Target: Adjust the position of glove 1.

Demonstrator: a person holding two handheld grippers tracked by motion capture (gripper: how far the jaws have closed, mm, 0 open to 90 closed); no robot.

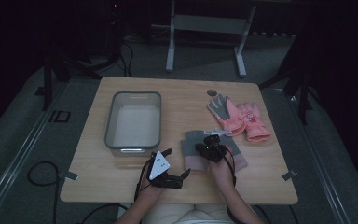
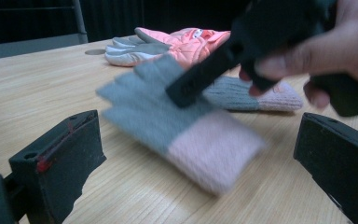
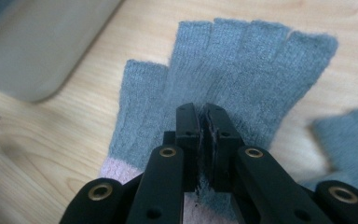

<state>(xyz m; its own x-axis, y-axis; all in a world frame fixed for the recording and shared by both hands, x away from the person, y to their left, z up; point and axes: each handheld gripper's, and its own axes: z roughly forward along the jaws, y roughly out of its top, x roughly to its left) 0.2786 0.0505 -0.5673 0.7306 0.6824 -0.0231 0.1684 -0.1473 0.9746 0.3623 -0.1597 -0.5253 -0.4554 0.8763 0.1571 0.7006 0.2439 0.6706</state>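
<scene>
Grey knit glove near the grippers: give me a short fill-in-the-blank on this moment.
1. The right gripper is shut on the ____ knit glove.
2. That glove's cuff is ____.
3. The left gripper has its jaws ____.
4. The grey bin lies to the glove's ____ in the high view.

Missing words: grey; pink; open; left
</scene>
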